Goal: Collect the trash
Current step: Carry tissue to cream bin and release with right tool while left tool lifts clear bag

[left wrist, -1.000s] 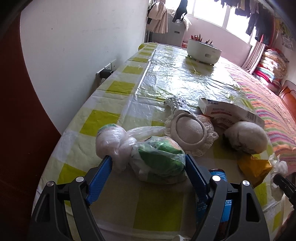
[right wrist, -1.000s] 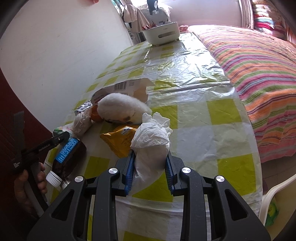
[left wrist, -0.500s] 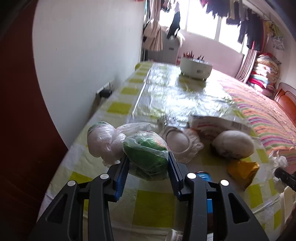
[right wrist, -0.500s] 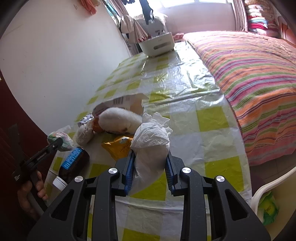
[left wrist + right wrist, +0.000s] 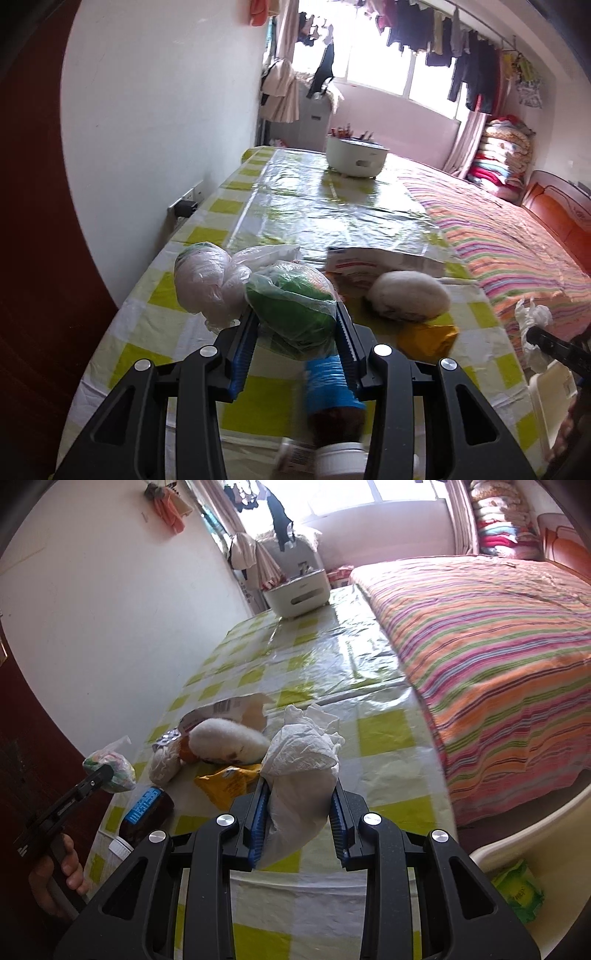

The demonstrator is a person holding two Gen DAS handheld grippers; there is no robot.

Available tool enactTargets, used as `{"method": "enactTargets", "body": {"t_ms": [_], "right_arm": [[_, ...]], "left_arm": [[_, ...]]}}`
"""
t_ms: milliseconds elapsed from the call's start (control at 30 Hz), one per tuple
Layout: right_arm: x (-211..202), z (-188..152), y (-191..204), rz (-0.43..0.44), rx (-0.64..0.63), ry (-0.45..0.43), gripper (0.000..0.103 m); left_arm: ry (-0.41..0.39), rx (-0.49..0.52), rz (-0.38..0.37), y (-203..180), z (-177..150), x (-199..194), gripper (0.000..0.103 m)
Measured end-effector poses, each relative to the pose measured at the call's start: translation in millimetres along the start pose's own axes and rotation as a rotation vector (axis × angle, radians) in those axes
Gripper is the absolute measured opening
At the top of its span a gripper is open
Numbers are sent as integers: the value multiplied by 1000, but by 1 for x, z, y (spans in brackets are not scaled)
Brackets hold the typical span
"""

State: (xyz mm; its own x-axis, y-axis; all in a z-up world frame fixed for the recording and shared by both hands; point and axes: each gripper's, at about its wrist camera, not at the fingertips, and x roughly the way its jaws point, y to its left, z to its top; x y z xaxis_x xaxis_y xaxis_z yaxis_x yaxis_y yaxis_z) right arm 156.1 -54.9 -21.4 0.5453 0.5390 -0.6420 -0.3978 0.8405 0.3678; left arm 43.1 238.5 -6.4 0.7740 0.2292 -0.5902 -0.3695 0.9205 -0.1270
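Striped bed (image 5: 480,635) at right, checkered tabletop (image 5: 384,731) beside it. Left gripper (image 5: 295,325) clamped on green-filled plastic bag (image 5: 291,306), held above tabletop. Right gripper (image 5: 298,808) clamped on crumpled white tissue (image 5: 301,764), near tabletop's near edge. Brown bottle (image 5: 147,812), yellow packet (image 5: 227,784) lying between.

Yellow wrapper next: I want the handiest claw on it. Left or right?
Right, probably. The yellow wrapper lies just beside the right claw; it sits farther from the left claw. Both are full, though: crumpled tissue right, green bag left.
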Motion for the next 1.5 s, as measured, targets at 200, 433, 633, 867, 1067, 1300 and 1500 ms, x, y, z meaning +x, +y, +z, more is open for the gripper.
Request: {"method": "enactTargets", "body": {"t_ms": [200, 433, 633, 867, 1067, 1300, 1500], "right_arm": [[-15, -1, -20, -27, 23, -26, 29], [-35, -2, -42, -61, 55, -66, 29], [-54, -5, -64, -106, 70, -103, 29], [-81, -14, -92, -134, 130, -147, 30], [-101, -27, -112, -157, 179, -178, 30], [-115, -40, -127, -179, 224, -203, 30], [-124, -49, -137, -198, 252, -215, 30]], "left_arm": [[-6, 31, -63, -25, 0, -4, 40], [-5, 58, -124, -60, -2, -6, 40], [6, 105, -177, -96, -8, -8, 40], [17, 161, -239, -137, -18, -15, 40], [32, 200, -286, -164, -27, -20, 40], [50, 238, -339, -191, -36, -25, 40], [64, 269, -381, -211, -45, -29, 40]]}}
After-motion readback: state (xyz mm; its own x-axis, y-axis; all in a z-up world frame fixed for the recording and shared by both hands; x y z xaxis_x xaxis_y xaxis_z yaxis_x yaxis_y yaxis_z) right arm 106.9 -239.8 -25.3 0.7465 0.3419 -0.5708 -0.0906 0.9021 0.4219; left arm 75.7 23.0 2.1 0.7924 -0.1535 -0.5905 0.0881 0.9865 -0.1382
